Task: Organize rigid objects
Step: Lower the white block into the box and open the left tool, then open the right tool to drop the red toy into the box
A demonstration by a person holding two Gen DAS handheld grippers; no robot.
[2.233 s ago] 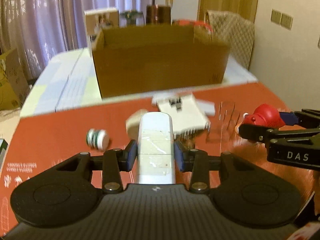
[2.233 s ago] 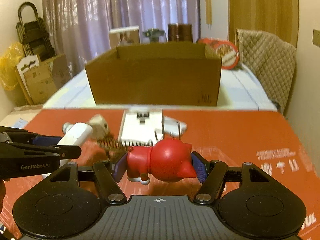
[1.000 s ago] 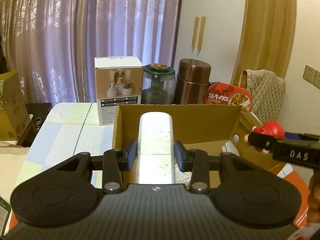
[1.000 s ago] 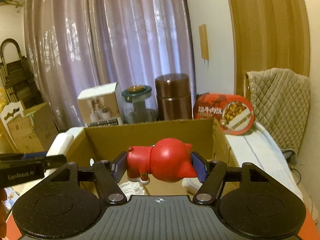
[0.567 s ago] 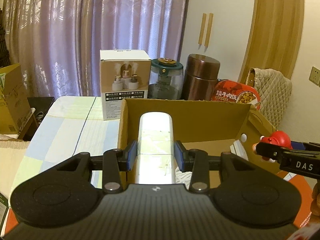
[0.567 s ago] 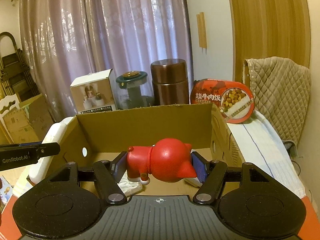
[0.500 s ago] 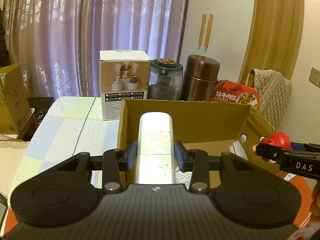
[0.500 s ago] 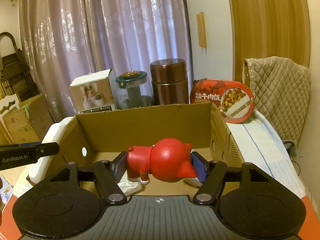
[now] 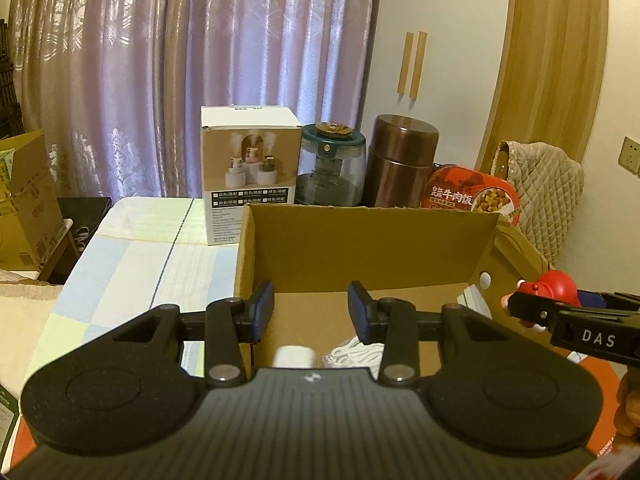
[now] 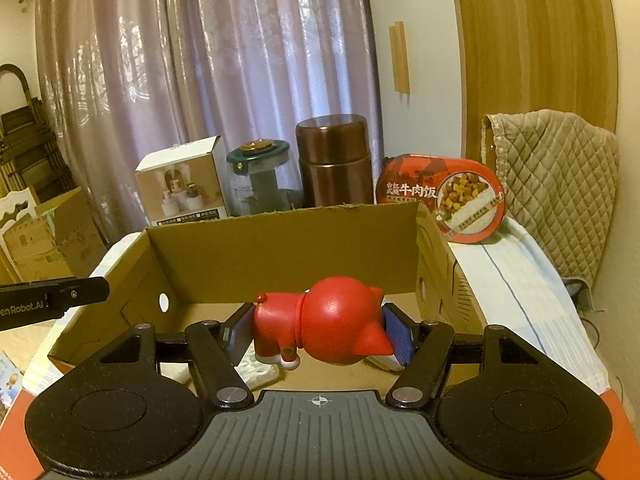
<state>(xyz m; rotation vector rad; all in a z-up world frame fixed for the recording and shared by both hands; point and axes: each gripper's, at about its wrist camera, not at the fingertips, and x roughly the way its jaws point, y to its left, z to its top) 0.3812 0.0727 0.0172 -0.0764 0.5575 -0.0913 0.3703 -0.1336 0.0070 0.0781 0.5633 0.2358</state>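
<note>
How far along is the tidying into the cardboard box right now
Done: the left gripper is open over the cardboard box, and a blurred white item shows just below its jaws, inside the box near a white bundle. In hand: the right gripper is clamped on the red figurine above the box. Left: releasing the figurine. Anything outside the box isn't visible from here.

My left wrist camera looks forward along my fingers, from close above the near left corner of the cardboard box [image 9: 368,248], toward the curtain [image 9: 180,80]. My right one looks likewise from farther right. Both share the box, the brown canister [image 10: 334,160] and the curtain.
</note>
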